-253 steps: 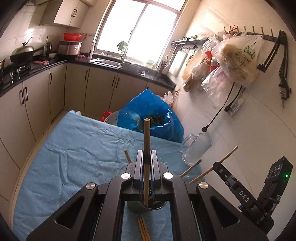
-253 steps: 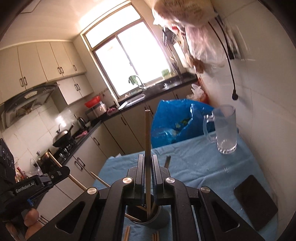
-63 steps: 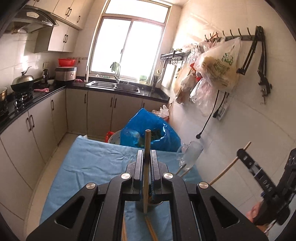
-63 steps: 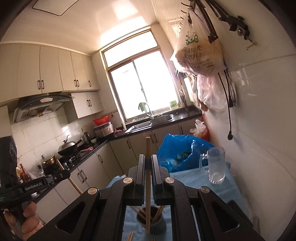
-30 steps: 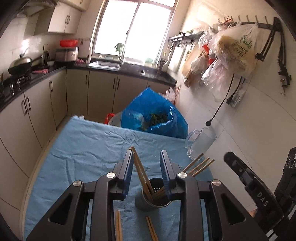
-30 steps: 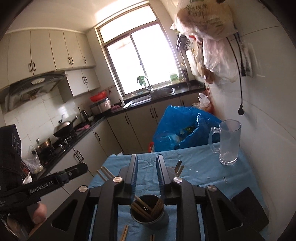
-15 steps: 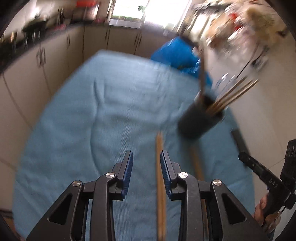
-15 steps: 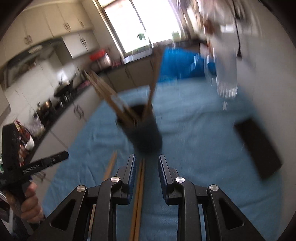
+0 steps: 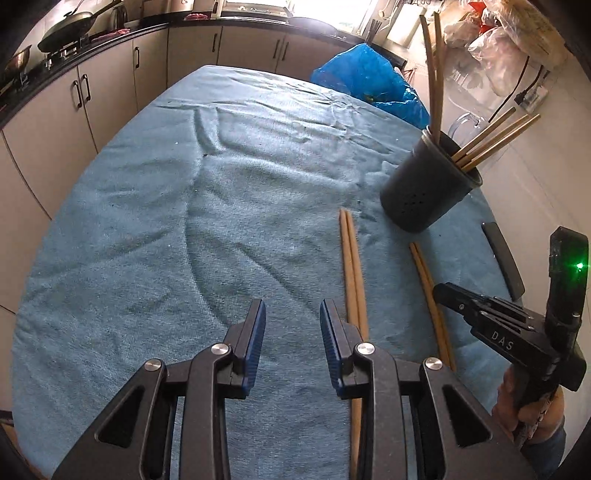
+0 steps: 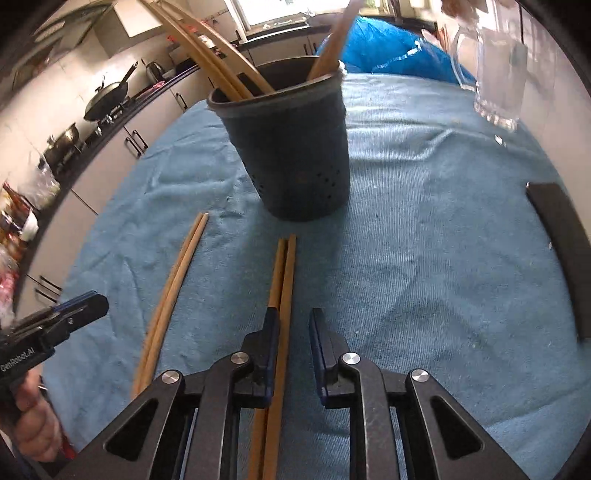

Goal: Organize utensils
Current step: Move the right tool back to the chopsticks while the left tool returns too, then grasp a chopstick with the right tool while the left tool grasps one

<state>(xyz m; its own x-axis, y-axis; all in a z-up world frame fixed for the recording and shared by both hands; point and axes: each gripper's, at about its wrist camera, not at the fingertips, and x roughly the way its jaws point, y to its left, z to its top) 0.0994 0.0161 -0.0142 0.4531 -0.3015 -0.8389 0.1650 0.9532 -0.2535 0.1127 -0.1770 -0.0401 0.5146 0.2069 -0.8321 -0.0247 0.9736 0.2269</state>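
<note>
Both grippers hover with fingers apart, holding nothing; left gripper (image 9: 292, 325), right gripper (image 10: 291, 332). Two chopstick pairs (image 10: 282, 280) lie on the worktop (image 9: 147, 221) near the holder (image 10: 291, 147).

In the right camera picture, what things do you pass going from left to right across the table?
Left tool → left chopstick pair → middle chopstick pair → black holder → glass mug → flat black thing.

Cloth: a wrinkled blue towel (image 9: 155, 206) is covering the table in front of me.
Bag: a blue plastic bag (image 9: 365, 79) is sitting past the far edge.
Mug: a glass mug (image 10: 502, 62) is standing far right.
Slab: a flat black slab (image 10: 561, 243) is lying by the right edge.
Wok: a wok (image 9: 70, 31) is sitting on the stove.
</note>
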